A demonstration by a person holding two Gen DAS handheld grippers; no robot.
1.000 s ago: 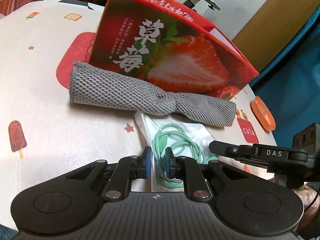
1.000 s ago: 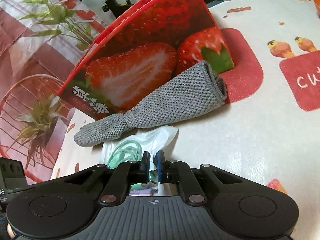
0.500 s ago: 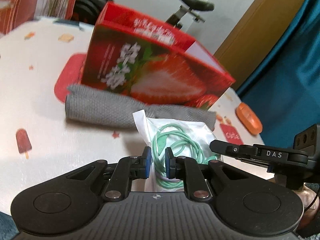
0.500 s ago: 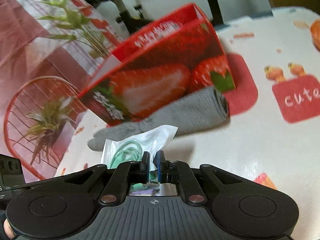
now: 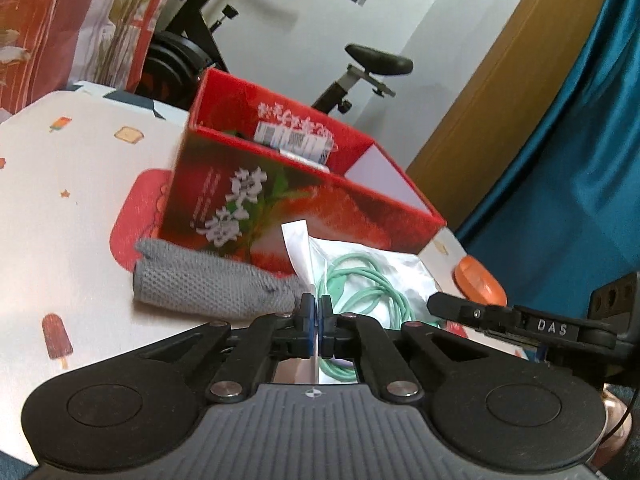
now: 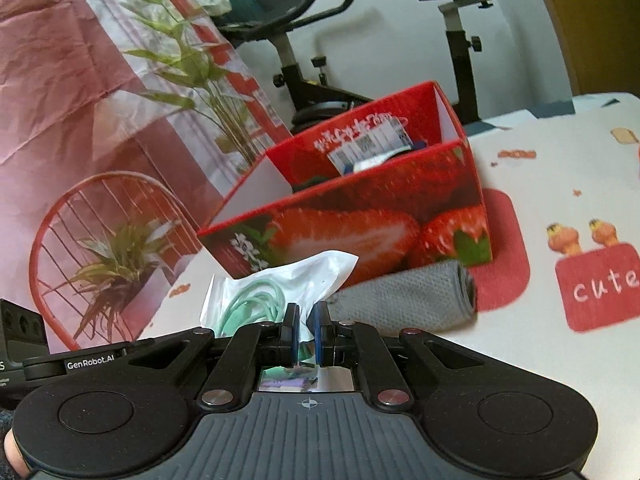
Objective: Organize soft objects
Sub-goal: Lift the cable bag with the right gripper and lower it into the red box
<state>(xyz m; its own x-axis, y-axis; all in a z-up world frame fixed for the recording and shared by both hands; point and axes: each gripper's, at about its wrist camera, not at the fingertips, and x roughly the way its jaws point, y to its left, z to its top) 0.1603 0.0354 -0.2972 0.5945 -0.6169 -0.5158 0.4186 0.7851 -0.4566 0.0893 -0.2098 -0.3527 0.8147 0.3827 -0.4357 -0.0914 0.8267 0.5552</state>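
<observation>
A clear plastic bag with a coiled green cable inside hangs above the table between both grippers. My left gripper pinches the bag's left edge, its jaws closing tight on the thin plastic. My right gripper is shut on the bag from the other side, the cable just left of its fingers. A rolled grey knit cloth lies on the table against the red strawberry box, beyond the bag.
The box is open on top with packets inside. An orange oval object sits at the table's right edge. The tablecloth has cartoon prints. An exercise bike and a teal curtain stand behind the table.
Both grippers have risen with the bag, which has come up off the table. The left jaws have closed from a small gap onto the bag's edge. The box's inside has come into view.
</observation>
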